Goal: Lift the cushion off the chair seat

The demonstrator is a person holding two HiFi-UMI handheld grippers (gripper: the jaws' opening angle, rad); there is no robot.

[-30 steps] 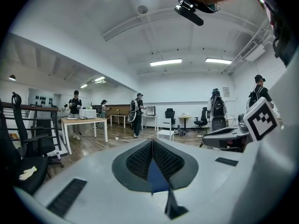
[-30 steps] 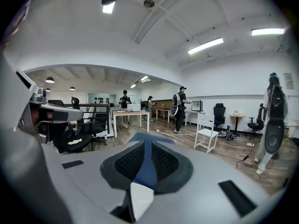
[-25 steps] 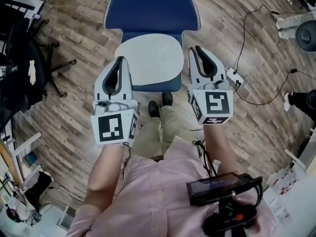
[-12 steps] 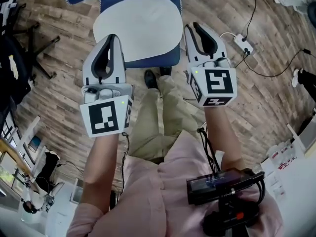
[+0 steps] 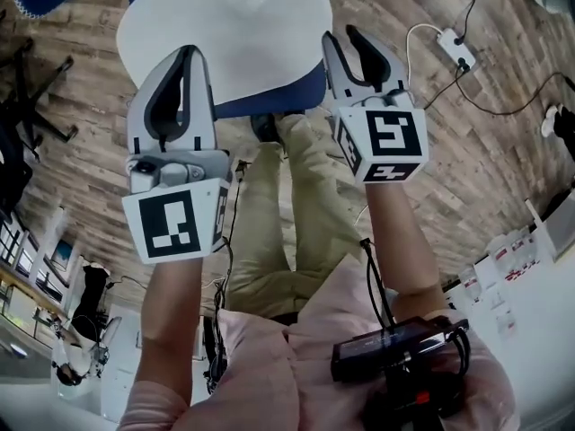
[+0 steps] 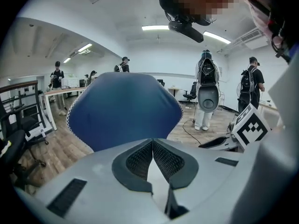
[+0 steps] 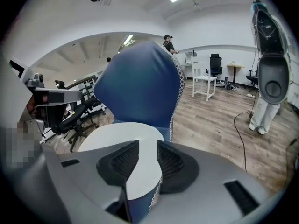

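Observation:
A white oval cushion (image 5: 234, 34) lies on the blue chair seat (image 5: 274, 92) at the top of the head view. My left gripper (image 5: 184, 57) hangs over the cushion's left edge. Its tips meet and hold nothing. In the left gripper view the left gripper (image 6: 153, 143) faces the blue chair back (image 6: 124, 106), and a sliver of cushion (image 6: 156, 171) shows below the pads. My right gripper (image 5: 346, 36) is at the cushion's right edge. In the right gripper view the right gripper (image 7: 147, 146) has a narrow gap, with the cushion (image 7: 117, 134) just below it.
A power strip (image 5: 454, 48) and black cables lie on the wood floor to the right. A black chair base (image 5: 40, 119) stands at the left. The person's legs and shoes (image 5: 265, 128) are close to the seat's front. Other people stand far back.
Both grippers have come closer to the chair and now overlap the cushion's left and right edges. The chair has slid up and out of the head view's top.

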